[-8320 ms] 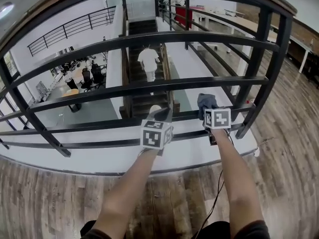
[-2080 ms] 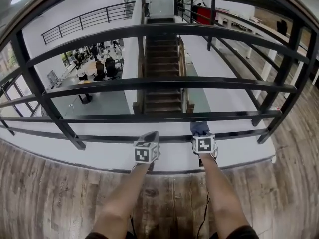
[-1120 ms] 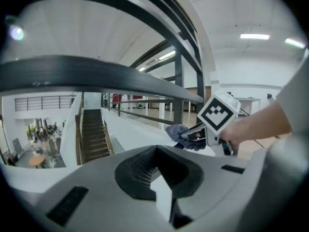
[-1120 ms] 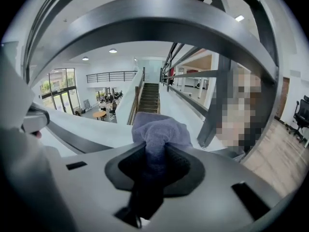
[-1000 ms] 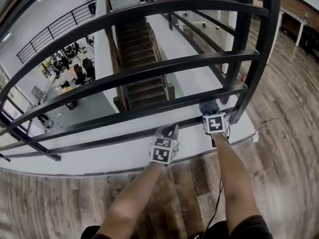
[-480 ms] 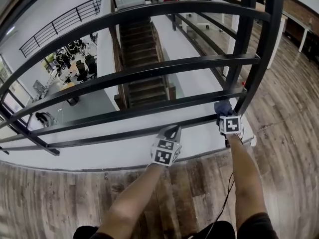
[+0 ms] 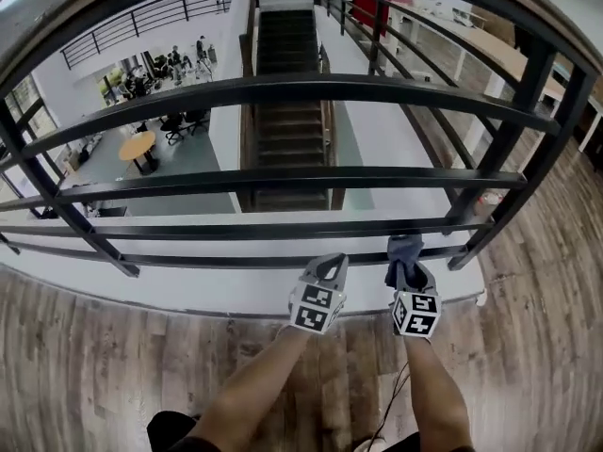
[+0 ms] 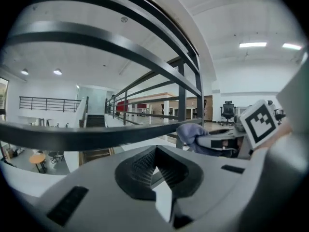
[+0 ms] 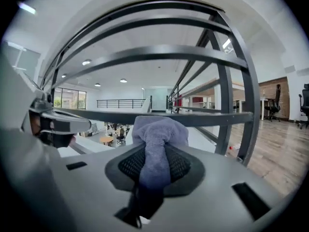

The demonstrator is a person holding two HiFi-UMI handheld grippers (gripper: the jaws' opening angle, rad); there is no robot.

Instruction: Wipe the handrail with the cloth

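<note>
A black metal handrail with several horizontal bars [image 7: 207,260] runs across in front of me. My right gripper [image 7: 406,269] is shut on a grey-blue cloth [image 7: 405,249], whose bunched end sits against the lowest bars. In the right gripper view the cloth [image 9: 157,134] bulges out of the shut jaws [image 9: 155,154] just before a bar [image 9: 217,118]. My left gripper [image 7: 330,269] is shut and holds nothing, close to the left of the right one and just short of the lowest bar. The left gripper view shows its jaws [image 8: 155,153] under a bar [image 8: 72,134], with the cloth [image 8: 190,132] to the right.
A slanted upright post [image 7: 513,172] joins the bars at the right. Beyond the rail are a drop, a dark staircase [image 7: 287,111] and a lower floor with desks and people [image 7: 141,149]. Wooden floor [image 7: 113,347] lies under me. A thin cable [image 7: 396,394] hangs by my right arm.
The right gripper with the cloth has come away from the upright post, leftward along the low bars, and now sits closer to the left gripper. The head view has swung.
</note>
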